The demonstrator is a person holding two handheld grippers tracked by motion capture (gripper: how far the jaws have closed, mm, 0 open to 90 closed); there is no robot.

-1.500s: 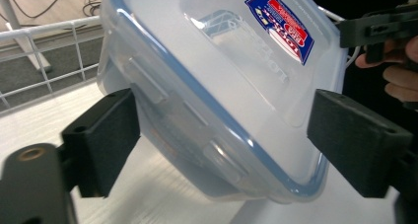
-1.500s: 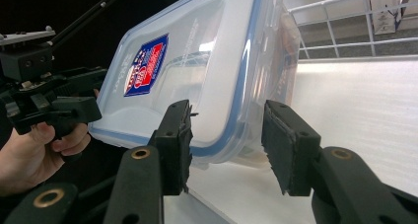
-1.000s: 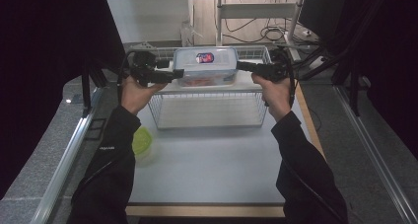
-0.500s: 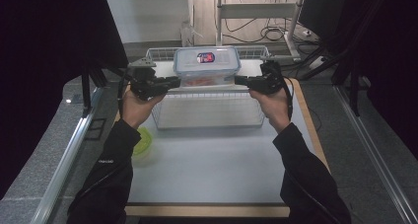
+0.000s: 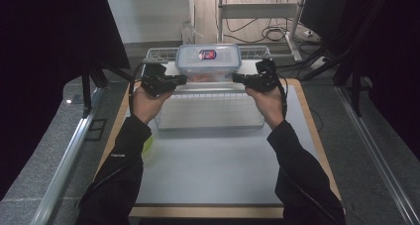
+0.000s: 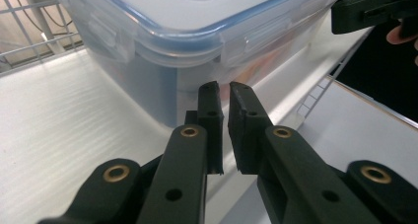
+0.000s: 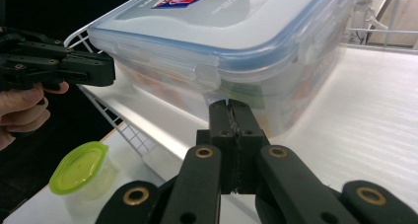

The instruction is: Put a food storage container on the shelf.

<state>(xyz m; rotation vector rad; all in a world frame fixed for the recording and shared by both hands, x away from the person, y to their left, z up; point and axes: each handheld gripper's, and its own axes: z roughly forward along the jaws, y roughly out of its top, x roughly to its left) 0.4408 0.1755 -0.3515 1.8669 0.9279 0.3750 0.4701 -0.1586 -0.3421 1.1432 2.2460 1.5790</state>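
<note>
A clear plastic box (image 5: 208, 61) with a blue-sealed clip lid and a red label stands on a white panel (image 6: 74, 110) at the back of a wire basket (image 5: 208, 113). My left gripper (image 5: 184, 78) points at its left side. Its jaws have just been closing and stand together with only a thin slit and nothing between them (image 6: 224, 93), just short of the box's corner (image 6: 197, 17). My right gripper (image 5: 235, 77) points at the right side, shut on nothing (image 7: 229, 105), its tips close to the box wall (image 7: 222, 31).
A small tub with a lime-green lid (image 7: 79, 167) sits on the pale table mat (image 5: 213, 165) left of the basket, partly behind the left sleeve (image 5: 147, 144). Dark curtains close both sides. Cables and a metal rack lie behind the table.
Both hands came down slightly and in towards the box's sides. Both pairs of jaws closed with nothing in them. The box has stayed in place.
</note>
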